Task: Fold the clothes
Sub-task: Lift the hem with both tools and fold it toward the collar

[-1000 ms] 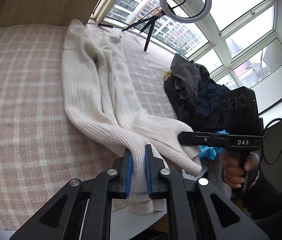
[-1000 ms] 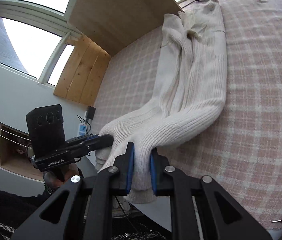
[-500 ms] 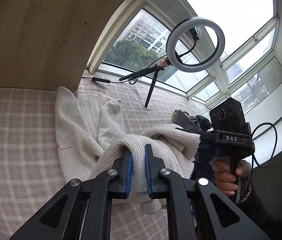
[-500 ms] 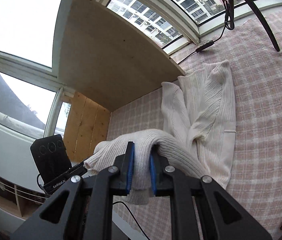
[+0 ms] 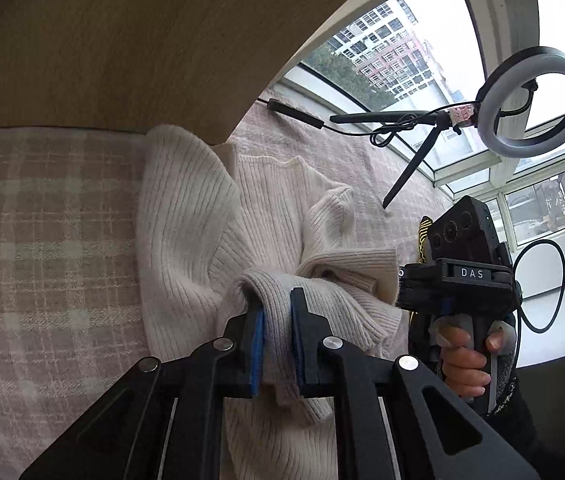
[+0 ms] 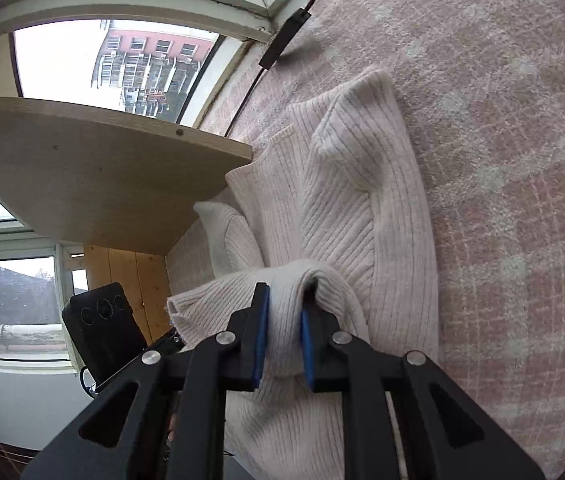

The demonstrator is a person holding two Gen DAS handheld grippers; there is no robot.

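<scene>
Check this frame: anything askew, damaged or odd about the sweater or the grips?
Nothing stands out. The left gripper and right gripper each pinch a bunched edge of the cream sweater, mid-fold over the pink checked cover. No visible damage.

A pale wooden panel with a curved edge [image 5: 130, 40] fills the upper left of the left wrist view. Below it spreads a pink-and-white plaid woven cover [image 5: 42, 240]. At upper right, white-framed windows [image 5: 478, 168] show grey daylight and red-and-white apartment blocks [image 5: 386, 64]. A white ring light on a black tripod [image 5: 532, 102] stands at right, its black cable [image 5: 294, 114] lying on the cover. In the right wrist view, knotty pine boards [image 6: 130, 280] stand at lower left under the panel.
</scene>
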